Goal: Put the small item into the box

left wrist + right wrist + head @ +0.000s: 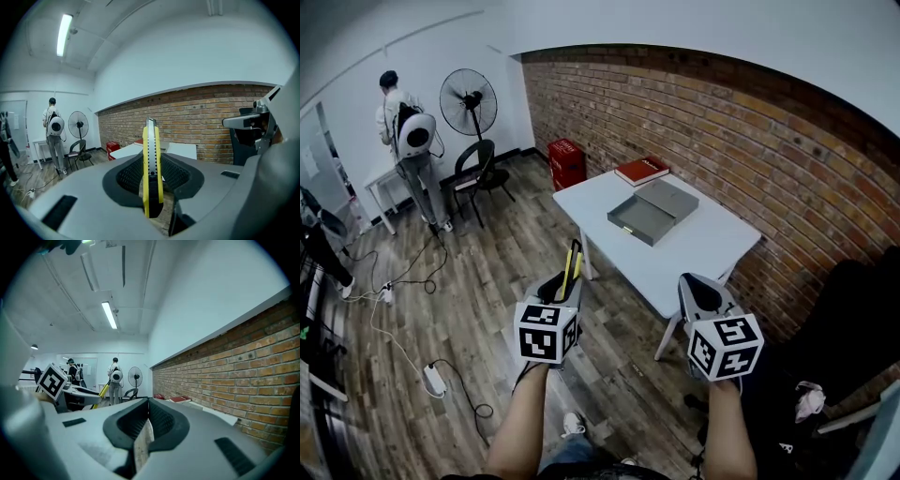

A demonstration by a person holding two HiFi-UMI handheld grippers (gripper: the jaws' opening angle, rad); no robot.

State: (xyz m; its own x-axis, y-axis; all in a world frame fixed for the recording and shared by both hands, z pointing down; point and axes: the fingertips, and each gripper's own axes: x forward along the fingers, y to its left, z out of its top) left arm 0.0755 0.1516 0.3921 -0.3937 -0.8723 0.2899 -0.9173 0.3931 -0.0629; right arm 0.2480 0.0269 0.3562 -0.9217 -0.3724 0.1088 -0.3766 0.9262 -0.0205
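A yellow utility knife (152, 164) stands upright between the pads of my left gripper (153, 158), which is shut on it. In the head view the knife (573, 262) sticks up from the left gripper (566, 283) over the wooden floor, short of the white table (694, 246). An open grey box (639, 219) lies on that table with its lid (668, 198) beside it. My right gripper (695, 284) hangs near the table's front corner. Seen in its own view, the right gripper (147, 403) is shut with nothing in it.
A red book (642, 170) lies at the table's far end and a red bin (567, 162) stands by the brick wall. A black chair (478, 171), a standing fan (469, 97) and a person (408, 141) are at the far left. Cables and a power strip (434, 379) cross the floor.
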